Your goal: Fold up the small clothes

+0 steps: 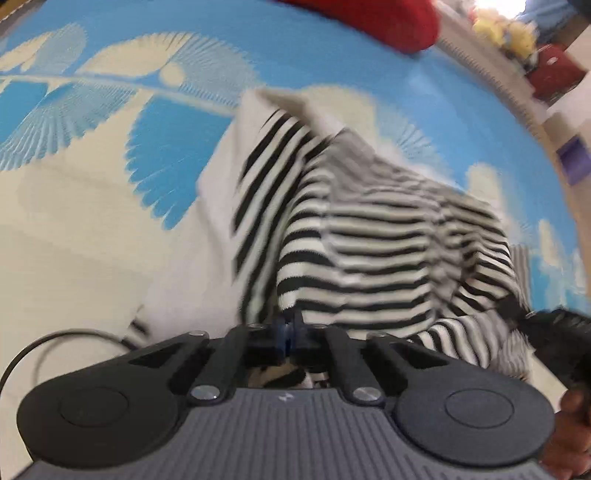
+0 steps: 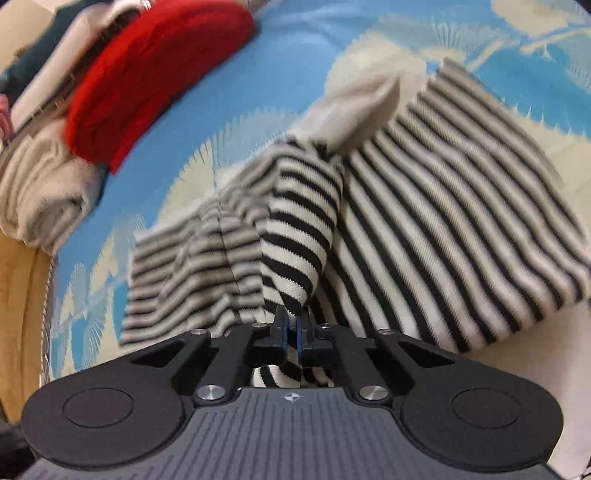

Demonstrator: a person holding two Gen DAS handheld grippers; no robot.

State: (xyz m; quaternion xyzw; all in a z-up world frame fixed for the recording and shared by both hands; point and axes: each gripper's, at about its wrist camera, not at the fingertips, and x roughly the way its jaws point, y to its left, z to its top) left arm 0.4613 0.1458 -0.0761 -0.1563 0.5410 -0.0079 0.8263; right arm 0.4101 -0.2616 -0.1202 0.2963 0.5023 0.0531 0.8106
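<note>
Left wrist view: left gripper (image 1: 290, 326) pinches edge of striped knit top (image 1: 369, 240), lying rumpled on blue patterned bedspread (image 1: 184, 44). Right gripper (image 2: 293, 325) clamped on sleeve fold, likely for lifting both edges into fold. Red garment (image 2: 147, 85) set aside.

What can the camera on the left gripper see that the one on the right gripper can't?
Only the left view shows yellow soft toys on a far shelf, a black cable and the other gripper. Only the right view shows a folded cream garment under the red one. Both show the striped sweater pinched in closed fingers, the red knit and the blue patterned sheet.
</note>
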